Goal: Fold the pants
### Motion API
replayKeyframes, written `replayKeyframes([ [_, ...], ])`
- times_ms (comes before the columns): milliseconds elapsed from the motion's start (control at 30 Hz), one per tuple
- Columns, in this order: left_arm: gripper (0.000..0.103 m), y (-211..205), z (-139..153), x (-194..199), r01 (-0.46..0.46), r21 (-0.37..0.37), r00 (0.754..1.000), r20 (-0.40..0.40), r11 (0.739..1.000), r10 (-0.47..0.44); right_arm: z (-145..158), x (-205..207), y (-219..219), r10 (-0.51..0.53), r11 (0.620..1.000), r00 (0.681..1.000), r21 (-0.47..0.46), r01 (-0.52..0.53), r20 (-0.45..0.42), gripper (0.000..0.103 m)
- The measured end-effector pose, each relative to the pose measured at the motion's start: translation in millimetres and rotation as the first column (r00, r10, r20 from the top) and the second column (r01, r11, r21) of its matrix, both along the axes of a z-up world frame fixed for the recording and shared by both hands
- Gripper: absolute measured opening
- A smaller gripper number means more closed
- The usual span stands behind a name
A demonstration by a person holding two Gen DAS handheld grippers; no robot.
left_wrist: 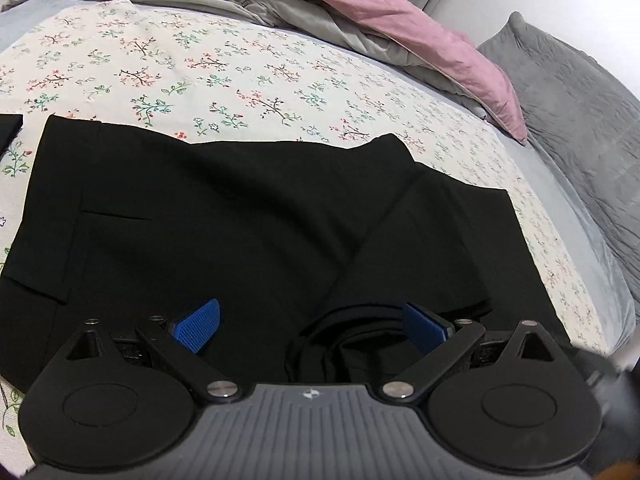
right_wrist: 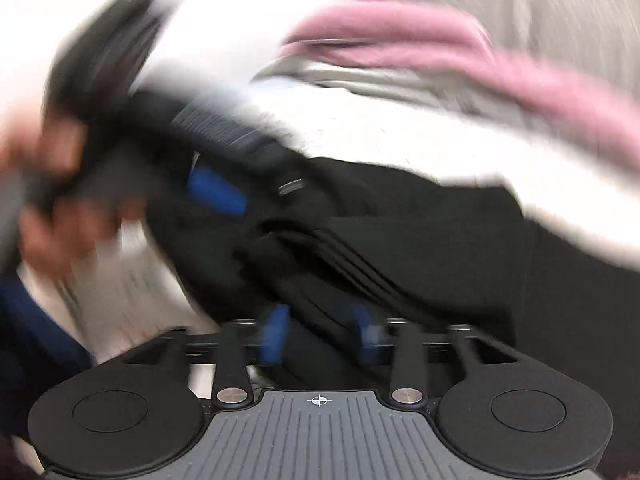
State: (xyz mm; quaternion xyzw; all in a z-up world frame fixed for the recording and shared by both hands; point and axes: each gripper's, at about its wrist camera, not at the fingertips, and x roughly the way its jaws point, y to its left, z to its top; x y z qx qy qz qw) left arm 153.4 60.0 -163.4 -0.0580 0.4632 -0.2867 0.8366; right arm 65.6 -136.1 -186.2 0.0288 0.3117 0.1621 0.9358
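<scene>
pants: black pants [left_wrist: 224, 216] flat on the bed [left_wrist: 224, 80], already folded over; one layer doubled across the right side, bunched edge near the camera
bed: floral sheet, pink and grey duvet [left_wrist: 420, 16] heaped at the far side, grey pillow [left_wrist: 576, 120] at the right
left gripper: left gripper [left_wrist: 312, 322] low over the near edge of the pants, fingers wide; blue pads [left_wrist: 200, 326] apart, a bunch of cloth lies by the right pad, not pinched
right gripper: right gripper [right_wrist: 320, 336] fingers about half apart, black cloth between them, no pad seen pressing; view badly blurred
hand: person's hand [right_wrist: 52, 200] on the left gripper's handle in the right wrist view, blurred
step: judged as the end of one fold; the folded layer looks laid down and let go, neither gripper gripping
progress: judged mid-task; pants shortened but the bundle is loose and uneven at the near edge
next move: likely regrip the near bunched edge with both grippers, pads fully on cloth, then carry it over the far edge or smooth it; needs all layers caught together
risk: thin slippery layers may slide apart if only the top one is pinched
</scene>
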Motion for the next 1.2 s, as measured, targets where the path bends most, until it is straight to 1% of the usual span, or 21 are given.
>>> replayKeyframes([
  [67, 0.103, -0.9, -1.8, 2.1, -0.003, 0.006, 1.000, -0.007, 1.000, 0.003, 10.6, -0.3, -36.8, -0.071, 0.982, 0.997, 0.175, 0.075, -0.025, 0.063],
  [100, 0.103, -1.4, -1.0, 2.0, -0.005, 0.001, 1.000, -0.012, 1.000, 0.005, 10.8, -4.4, -56.4, -0.133, 0.960, 0.990, 0.240, 0.142, -0.050, 0.064],
  [133, 0.103, -1.8, -0.6, 2.3, -0.004, -0.007, 1.000, -0.016, 1.000, 0.004, 10.2, 0.5, -77.8, -0.216, 0.928, 0.971, 0.288, 0.237, -0.105, 0.065],
  [167, 0.103, -2.8, -0.5, 2.7, 0.001, -0.018, 1.000, -0.017, 1.000, -0.001, 6.9, 5.7, -92.7, -0.281, 0.898, 0.946, 0.304, 0.318, -0.163, 0.066],
  [200, 0.103, -3.0, 1.1, 1.3, 0.009, -0.028, 1.000, -0.018, 1.000, -0.010, 1.3, 12.3, -105.6, -0.316, 0.876, 0.926, 0.310, 0.368, -0.207, 0.066],
  [267, 0.103, -6.1, 1.9, 0.1, 0.030, -0.039, 0.999, -0.011, 0.999, -0.031, -13.7, 24.5, -123.7, -0.338, 0.835, 0.896, 0.347, 0.426, -0.287, 0.066],
  [333, 0.103, -10.1, 1.7, -1.9, 0.052, -0.042, 0.999, 0.005, 0.998, -0.052, -21.9, 40.4, -134.5, -0.294, 0.788, 0.895, 0.446, 0.425, -0.334, 0.066],
  [367, 0.103, -12.2, 1.4, -2.6, 0.065, -0.041, 0.998, 0.014, 0.997, -0.064, -21.4, 49.4, -132.6, -0.271, 0.779, 0.896, 0.468, 0.418, -0.352, 0.066],
  [500, 0.103, -22.8, -1.7, -3.5, 0.100, -0.002, 0.994, 0.045, 0.995, -0.100, -10.2, 87.8, -114.4, -0.218, 0.789, 0.888, 0.463, 0.404, -0.404, 0.066],
  [567, 0.103, -23.6, -3.4, -0.2, 0.090, 0.006, 0.995, 0.037, 0.996, -0.090, -0.5, 102.7, -109.6, -0.207, 0.781, 0.909, 0.498, 0.377, -0.363, 0.066],
  [633, 0.103, -18.6, -3.0, 4.2, 0.064, -0.011, 0.998, 0.026, 0.998, -0.064, 13.8, 113.1, -101.0, -0.193, 0.741, 0.940, 0.587, 0.328, -0.282, 0.066],
  [667, 0.103, -15.7, -2.5, 6.5, 0.048, -0.024, 0.999, 0.019, 0.999, -0.048, 21.1, 120.8, -95.9, -0.173, 0.731, 0.953, 0.616, 0.294, -0.249, 0.066],
  [700, 0.103, -13.7, -2.4, 8.2, 0.036, -0.034, 0.999, 0.014, 0.999, -0.035, 30.4, 132.0, -89.4, -0.150, 0.738, 0.965, 0.625, 0.255, -0.217, 0.066],
  [767, 0.103, -10.1, -2.7, 11.1, 0.016, -0.038, 1.000, 0.008, 0.999, -0.016, 45.4, 140.4, -73.5, -0.132, 0.790, 0.979, 0.580, 0.199, -0.156, 0.069],
  [833, 0.103, -10.4, -2.4, 11.4, 0.014, -0.032, 1.000, 0.013, 0.999, -0.014, 50.0, 136.6, -64.0, -0.148, 0.839, 0.980, 0.508, 0.196, -0.133, 0.069],
  [867, 0.103, -11.2, -2.0, 10.7, 0.022, -0.028, 1.000, 0.019, 0.999, -0.022, 46.5, 132.4, -65.0, -0.152, 0.846, 0.980, 0.496, 0.195, -0.128, 0.069],
  [900, 0.103, -11.7, -1.5, 9.9, 0.026, -0.023, 0.999, 0.026, 0.999, -0.026, 41.2, 127.1, -68.1, -0.160, 0.843, 0.977, 0.496, 0.208, -0.139, 0.069],
  [967, 0.103, -12.6, -0.2, 8.4, 0.028, -0.012, 0.999, 0.036, 1.000, -0.028, 27.2, 114.3, -86.5, -0.205, 0.820, 0.958, 0.499, 0.279, -0.199, 0.071],
  [1000, 0.103, -13.5, 1.2, 7.8, 0.024, -0.004, 0.999, 0.047, 1.000, -0.024, 20.4, 106.0, -94.2, -0.220, 0.811, 0.955, 0.506, 0.293, -0.200, 0.071],
  [1100, 0.103, -27.1, 14.2, 3.7, 0.069, 0.037, 0.988, 0.134, 0.997, -0.074, 10.0, 76.6, -105.4, -0.264, 0.827, 0.948, 0.464, 0.318, -0.180, 0.071],
  [1200, 0.103, -47.8, 26.6, 5.3, 0.127, 0.005, 0.981, 0.148, 0.992, -0.127, -8.0, 54.3, -114.2, -0.285, 0.826, 0.938, 0.445, 0.346, -0.198, 0.071],
])
